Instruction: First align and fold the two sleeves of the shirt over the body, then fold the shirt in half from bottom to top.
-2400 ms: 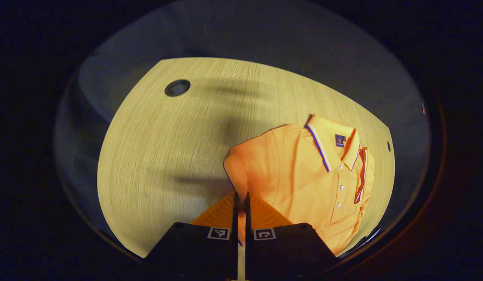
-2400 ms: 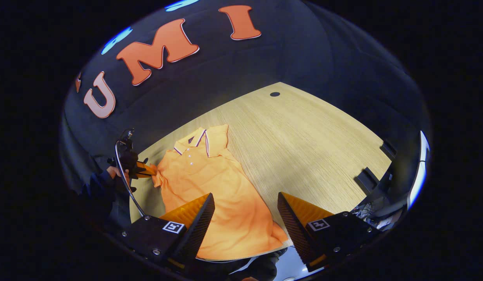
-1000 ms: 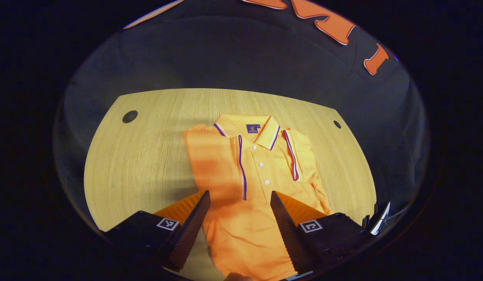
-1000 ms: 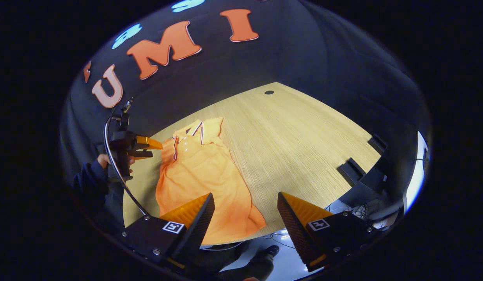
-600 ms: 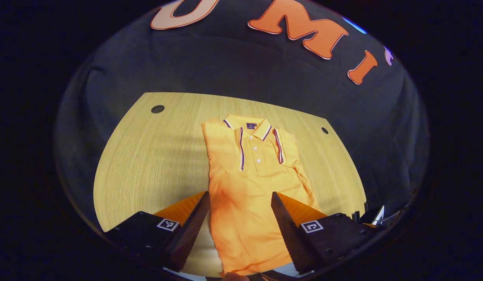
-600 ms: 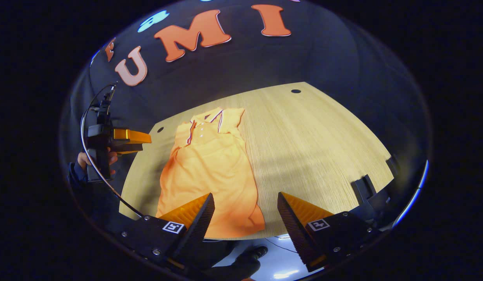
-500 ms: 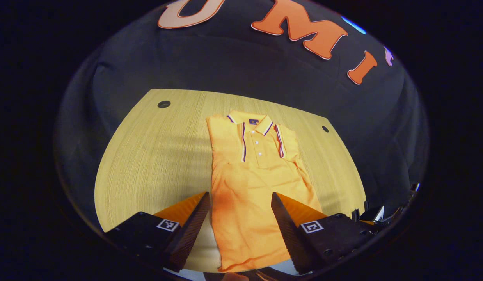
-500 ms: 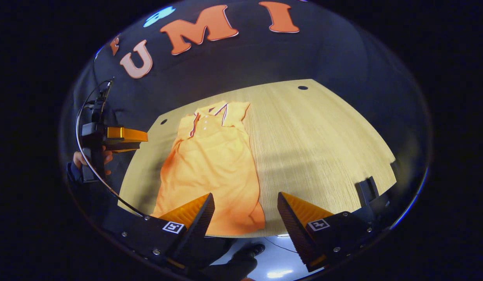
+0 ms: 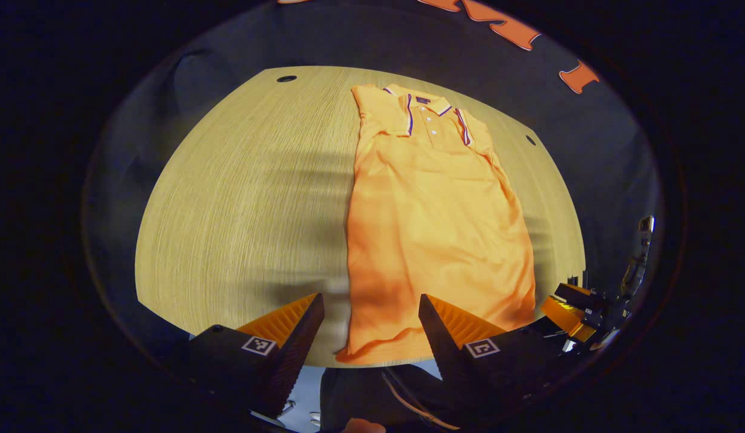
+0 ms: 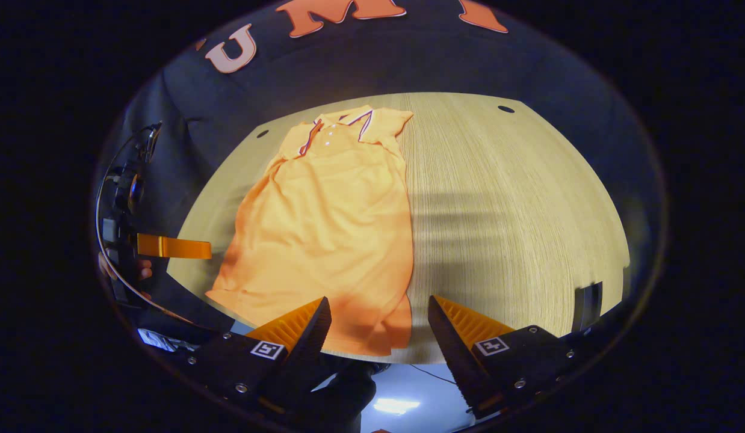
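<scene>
An orange polo shirt lies flat on the wooden table, collar far, hem at the near edge, both striped-cuff sleeves lying over the chest. My left gripper is open above the hem's left corner, nothing between its fingers. In the right gripper view the shirt runs from the collar down to the hem by my right gripper, which is open over the hem's right corner. The right gripper also shows beside the hem's right side, and the left gripper hovers off the table's left edge.
Small round holes sit near the table's far corners. Bare wood spreads to the right of the shirt. A hand holds the left gripper. Lit floor shows below the near table edge.
The left gripper, shut on the left sleeve 2.4 s ago, let it go folded over the body. Both grippers have since drawn back to the near edge, over the hem.
</scene>
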Action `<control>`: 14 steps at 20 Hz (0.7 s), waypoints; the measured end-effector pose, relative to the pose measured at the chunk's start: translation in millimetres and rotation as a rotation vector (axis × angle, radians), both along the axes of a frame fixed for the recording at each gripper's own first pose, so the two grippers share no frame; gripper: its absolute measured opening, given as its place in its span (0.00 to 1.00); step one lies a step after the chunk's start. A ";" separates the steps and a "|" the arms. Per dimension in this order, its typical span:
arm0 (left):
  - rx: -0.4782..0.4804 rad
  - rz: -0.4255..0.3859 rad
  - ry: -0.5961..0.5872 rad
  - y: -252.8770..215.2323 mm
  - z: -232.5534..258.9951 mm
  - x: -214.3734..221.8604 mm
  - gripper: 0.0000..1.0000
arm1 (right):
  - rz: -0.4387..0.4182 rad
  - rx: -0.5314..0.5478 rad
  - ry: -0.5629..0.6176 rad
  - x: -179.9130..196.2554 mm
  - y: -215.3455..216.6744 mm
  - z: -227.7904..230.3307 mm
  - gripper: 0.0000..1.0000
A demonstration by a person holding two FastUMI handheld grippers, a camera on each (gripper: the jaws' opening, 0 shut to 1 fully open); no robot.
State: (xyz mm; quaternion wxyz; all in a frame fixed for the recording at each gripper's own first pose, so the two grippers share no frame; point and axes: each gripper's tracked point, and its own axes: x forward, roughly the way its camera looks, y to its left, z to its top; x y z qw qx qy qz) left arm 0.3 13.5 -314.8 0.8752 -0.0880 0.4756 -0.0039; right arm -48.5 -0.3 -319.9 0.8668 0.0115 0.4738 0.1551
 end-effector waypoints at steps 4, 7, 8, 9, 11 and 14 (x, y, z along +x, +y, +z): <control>0.033 -0.018 -0.031 -8.3 -21.2 -12.2 0.98 | 0.010 -0.040 -0.001 -5.6 -0.8 -15.3 0.98; 0.054 -0.012 -0.018 -9.7 -32.7 -20.4 0.98 | 0.032 -0.058 0.000 -8.3 3.9 -20.1 0.98; 0.063 -0.017 -0.020 -10.3 -35.2 -21.8 0.98 | 0.037 -0.059 0.001 -9.5 6.3 -22.5 0.98; 0.082 -0.019 -0.017 -9.3 -40.1 -23.1 0.98 | 0.039 -0.063 0.009 -10.4 6.7 -25.8 0.98; 0.111 -0.012 -0.002 -5.4 -52.9 -30.1 0.98 | 0.040 -0.087 0.029 -12.4 7.0 -34.8 0.98; 0.150 -0.025 -0.013 -6.6 -61.9 -32.5 0.98 | 0.025 -0.092 0.020 -12.1 6.7 -40.5 0.96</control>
